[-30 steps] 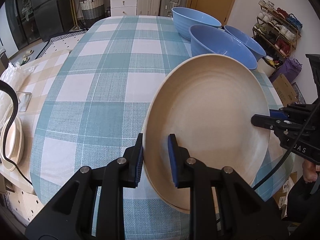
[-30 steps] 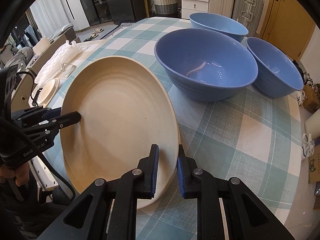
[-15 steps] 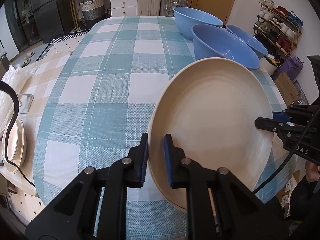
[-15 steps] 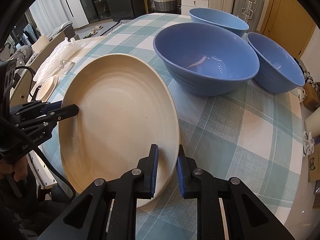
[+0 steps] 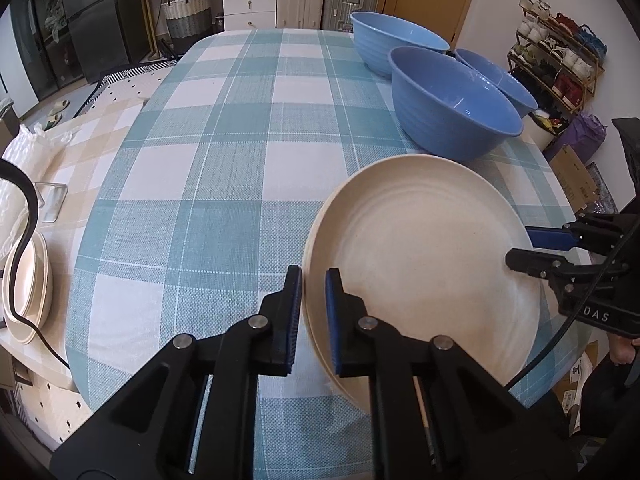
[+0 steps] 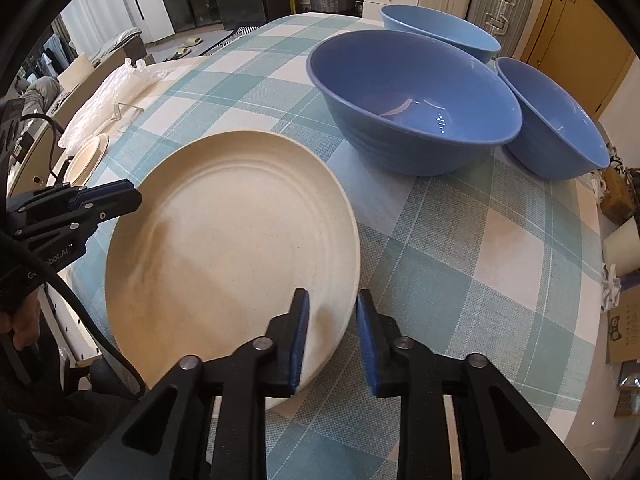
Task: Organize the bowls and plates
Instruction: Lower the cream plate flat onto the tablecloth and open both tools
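A large cream plate (image 5: 420,264) hangs low and slightly tilted over the checked tablecloth (image 5: 224,200); whether it touches the cloth I cannot tell. My left gripper (image 5: 313,280) is shut on the plate's left rim. In the right wrist view the same plate (image 6: 232,240) fills the middle, and my right gripper (image 6: 331,308) is opening: its jaws straddle the right rim with a gap on the outer side. Three blue bowls stand just beyond the plate: the nearest bowl (image 6: 412,100), a far bowl (image 6: 440,32) and a right bowl (image 6: 552,120).
A stack of cream plates (image 5: 30,284) rests on a lower beige-checked surface left of the table, next to a white plastic bag (image 5: 24,152). The table's near edge runs just below the grippers. Drawers, suitcases and a shoe rack (image 5: 560,52) stand at the back.
The plate has tipped from steeply tilted to nearly flat and sunk toward the cloth. The left jaws have closed tighter on the rim. The right jaws have parted from the rim.
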`<state>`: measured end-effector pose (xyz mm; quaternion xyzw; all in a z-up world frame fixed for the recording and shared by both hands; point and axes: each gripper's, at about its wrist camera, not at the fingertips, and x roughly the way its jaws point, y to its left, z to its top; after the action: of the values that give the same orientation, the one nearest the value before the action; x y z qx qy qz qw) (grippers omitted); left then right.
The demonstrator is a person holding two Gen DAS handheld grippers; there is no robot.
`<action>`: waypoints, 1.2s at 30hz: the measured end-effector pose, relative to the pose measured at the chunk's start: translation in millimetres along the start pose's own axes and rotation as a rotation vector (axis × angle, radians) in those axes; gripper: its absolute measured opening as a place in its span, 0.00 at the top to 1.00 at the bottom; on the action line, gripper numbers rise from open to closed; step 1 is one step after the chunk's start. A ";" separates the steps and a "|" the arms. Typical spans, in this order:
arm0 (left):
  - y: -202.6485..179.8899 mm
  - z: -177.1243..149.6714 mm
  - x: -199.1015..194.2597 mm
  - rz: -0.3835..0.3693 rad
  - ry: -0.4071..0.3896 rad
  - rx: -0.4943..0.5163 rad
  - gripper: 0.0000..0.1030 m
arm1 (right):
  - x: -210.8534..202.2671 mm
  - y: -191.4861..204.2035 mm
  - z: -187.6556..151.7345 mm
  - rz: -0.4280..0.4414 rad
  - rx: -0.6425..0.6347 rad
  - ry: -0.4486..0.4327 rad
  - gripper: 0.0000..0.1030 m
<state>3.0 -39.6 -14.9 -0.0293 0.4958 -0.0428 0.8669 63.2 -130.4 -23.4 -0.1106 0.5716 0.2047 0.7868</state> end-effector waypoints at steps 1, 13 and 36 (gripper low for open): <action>1.0 -0.1 0.9 -0.004 0.006 -0.002 0.91 | -0.3 -0.4 -1.1 0.005 -0.002 0.000 0.66; 12.5 7.1 -23.4 -0.017 -0.068 -0.017 0.59 | -20.0 -16.3 -8.3 0.130 0.052 -0.102 0.39; 43.0 6.1 -204.6 0.206 -0.373 -0.025 0.02 | -137.3 -22.7 -46.8 0.349 0.079 -0.559 0.11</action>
<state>-93.1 24.2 159.5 0.0036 0.3275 0.0584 0.9431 -2.7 -196.7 89.9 0.0803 0.3515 0.3366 0.8699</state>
